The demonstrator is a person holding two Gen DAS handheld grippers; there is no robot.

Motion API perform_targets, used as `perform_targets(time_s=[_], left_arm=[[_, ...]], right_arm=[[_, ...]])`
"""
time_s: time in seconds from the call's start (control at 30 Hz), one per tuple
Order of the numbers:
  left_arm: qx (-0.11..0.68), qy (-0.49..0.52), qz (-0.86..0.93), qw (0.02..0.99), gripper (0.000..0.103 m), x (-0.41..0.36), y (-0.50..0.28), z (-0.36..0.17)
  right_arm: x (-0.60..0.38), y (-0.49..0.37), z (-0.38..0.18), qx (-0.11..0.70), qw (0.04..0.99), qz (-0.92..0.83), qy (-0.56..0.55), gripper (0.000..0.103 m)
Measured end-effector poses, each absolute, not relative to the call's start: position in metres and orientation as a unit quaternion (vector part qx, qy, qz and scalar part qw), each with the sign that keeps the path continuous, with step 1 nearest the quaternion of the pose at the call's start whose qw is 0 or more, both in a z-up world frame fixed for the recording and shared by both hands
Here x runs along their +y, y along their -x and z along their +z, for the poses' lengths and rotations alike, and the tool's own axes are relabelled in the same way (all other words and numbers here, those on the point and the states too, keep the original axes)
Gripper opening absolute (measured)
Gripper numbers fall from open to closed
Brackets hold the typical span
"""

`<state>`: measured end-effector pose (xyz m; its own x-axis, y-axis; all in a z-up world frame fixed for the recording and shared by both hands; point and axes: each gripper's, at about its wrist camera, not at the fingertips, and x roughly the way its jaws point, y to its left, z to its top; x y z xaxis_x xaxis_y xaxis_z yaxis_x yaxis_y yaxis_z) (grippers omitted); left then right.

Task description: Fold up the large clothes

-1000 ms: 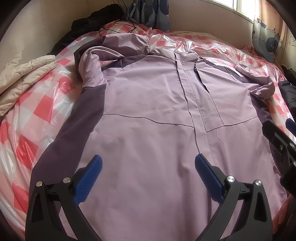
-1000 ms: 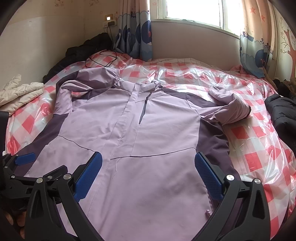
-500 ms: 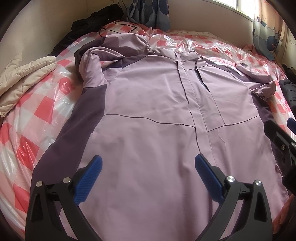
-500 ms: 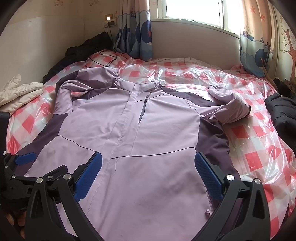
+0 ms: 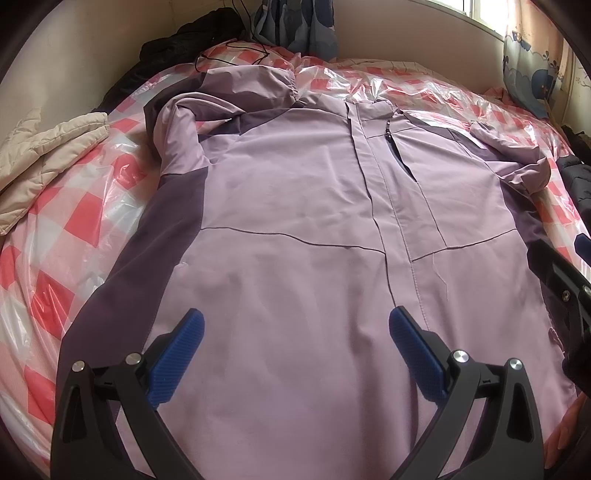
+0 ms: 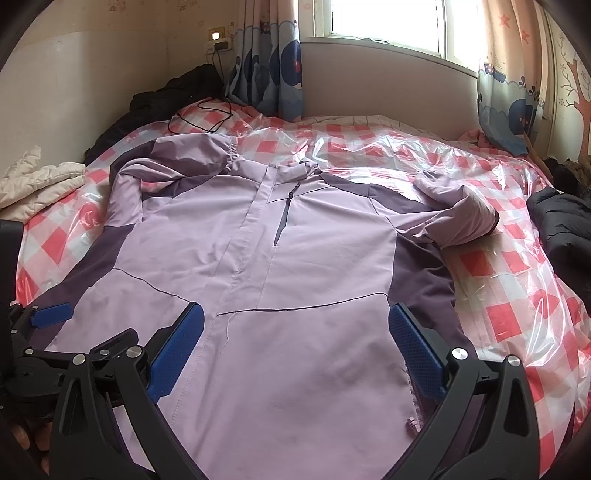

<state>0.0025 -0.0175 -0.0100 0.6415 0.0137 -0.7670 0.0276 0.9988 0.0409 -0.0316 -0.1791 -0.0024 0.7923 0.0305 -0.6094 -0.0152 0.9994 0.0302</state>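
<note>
A lilac jacket (image 6: 295,258) with darker purple side panels lies face up, spread flat over most of the bed (image 6: 509,317), its hem toward the near edge and its collar toward the far edge under the window (image 6: 384,22). The front placket runs up the middle, closed, and a short chest zip (image 6: 282,221) sits just beside it. One sleeve (image 6: 458,218) is bent back on itself toward the right edge of the bed; the other sleeve (image 5: 177,122) is folded up near the far left corner, with the hood (image 6: 199,147) bunched beside it.

The left gripper (image 5: 295,332) hangs over the lower front of the jacket, its blue fingers (image 5: 177,354) wide apart with nothing between them. The right gripper (image 6: 295,328) hangs over the same lower front, nearer the right side panel, fingers (image 6: 415,350) likewise spread and empty. Whether either touches the fabric I cannot tell.

The bed carries a red-and-white checked cover under a clear plastic sheet (image 6: 369,147). A cream quilted garment (image 5: 48,147) lies at the left edge, a black padded coat (image 6: 565,229) at the right edge, and more dark clothing (image 6: 162,96) is heaped in the far left corner beside a black cable (image 6: 203,118). Patterned curtains (image 6: 266,66) hang by the window.
</note>
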Motion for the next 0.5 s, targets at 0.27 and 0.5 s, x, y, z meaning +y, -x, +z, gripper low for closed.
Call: perform_targets(time_s=[0.27, 0.5], left_arm=[[0.412, -0.023, -0.010, 0.911, 0.096, -0.0250, -0.0032, -0.0093], [0.412, -0.025, -0.009, 0.911, 0.096, -0.0263, -0.0031, -0.0094]], right_arm=[[-0.1813, 0.0325, -0.0037, 0.323, 0.946, 0.011, -0.014, 0.097], [-0.1833, 0.0331, -0.0041, 0.323, 0.946, 0.010, -0.013, 0.097]])
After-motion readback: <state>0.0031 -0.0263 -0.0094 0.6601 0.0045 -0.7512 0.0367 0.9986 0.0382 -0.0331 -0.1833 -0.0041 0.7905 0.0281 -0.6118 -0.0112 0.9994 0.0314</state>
